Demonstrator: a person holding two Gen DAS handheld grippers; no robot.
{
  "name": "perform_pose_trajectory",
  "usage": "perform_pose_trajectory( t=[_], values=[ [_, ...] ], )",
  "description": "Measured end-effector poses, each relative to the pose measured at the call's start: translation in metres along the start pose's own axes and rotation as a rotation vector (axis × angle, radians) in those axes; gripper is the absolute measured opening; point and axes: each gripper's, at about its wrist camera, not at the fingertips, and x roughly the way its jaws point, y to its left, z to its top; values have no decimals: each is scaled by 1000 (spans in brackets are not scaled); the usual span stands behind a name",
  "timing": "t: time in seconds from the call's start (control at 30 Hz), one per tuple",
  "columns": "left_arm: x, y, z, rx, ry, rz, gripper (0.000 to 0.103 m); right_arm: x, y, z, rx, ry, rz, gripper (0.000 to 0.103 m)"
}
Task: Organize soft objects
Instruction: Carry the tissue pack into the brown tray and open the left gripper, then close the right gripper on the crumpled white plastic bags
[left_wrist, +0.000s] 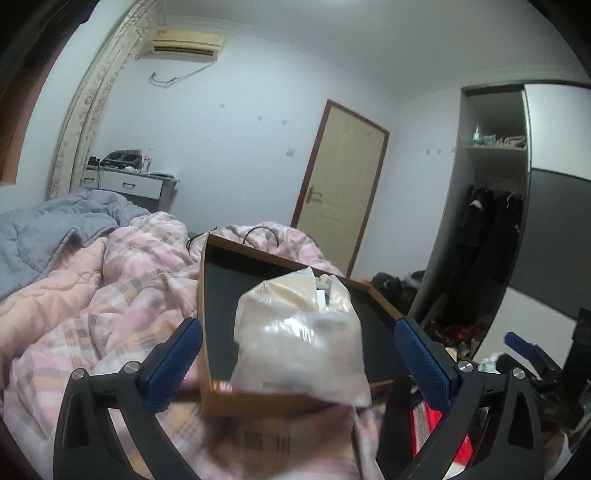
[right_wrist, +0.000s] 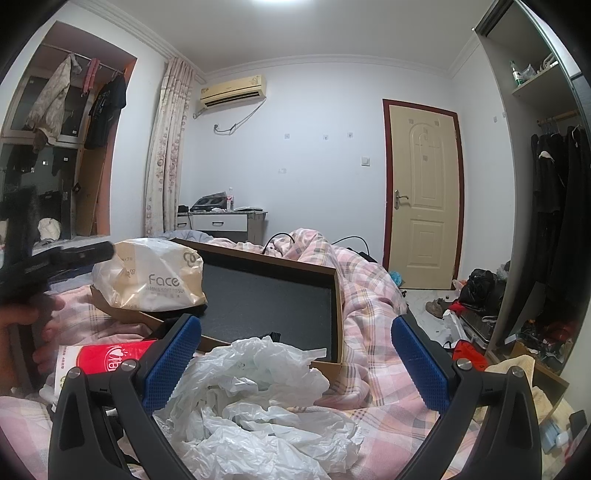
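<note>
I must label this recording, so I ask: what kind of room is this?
Most likely a lived-in bedroom: a bed with a pink checked quilt, an open wardrobe with dark clothes hanging, and an air conditioner on the wall.

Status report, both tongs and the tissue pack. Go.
Left tongs open, tissue pack loose between them over the box. Right tongs open above crumpled plastic bags. Red pack beside the box.

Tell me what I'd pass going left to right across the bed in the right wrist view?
Red-labelled pack → Face tissue pack → crumpled white plastic bag → black-lined cardboard box → pink plaid quilt. The tissue pack rests on the box's left edge; the plastic bag lies in front of the box.
</note>
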Motion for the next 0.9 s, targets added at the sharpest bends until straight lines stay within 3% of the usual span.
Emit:
perform_pose_trajectory(
  t=[0.13, 0.3, 0.53, 0.7, 0.9],
  values=[
    [-15, -11, -12, 25, -46, -4, 103, 0, -4, 0, 20, -2, 16, 103],
    [-10, -27, -16, 90, -21, -23, 103, -5, -16, 1, 70, -13, 83, 103],
    [-6, -22, -16, 55, -2, -35, 103, -7, -23, 7, 68, 13, 173, 103],
    [-3, -18, -16, 32, 11, -39, 103, 3, -15, 0, 48, 71, 316, 103],
    [-3, -18, -16, 31, 12, -39, 103, 24, -2, -14, 24, 191, 357, 103]
  ],
)
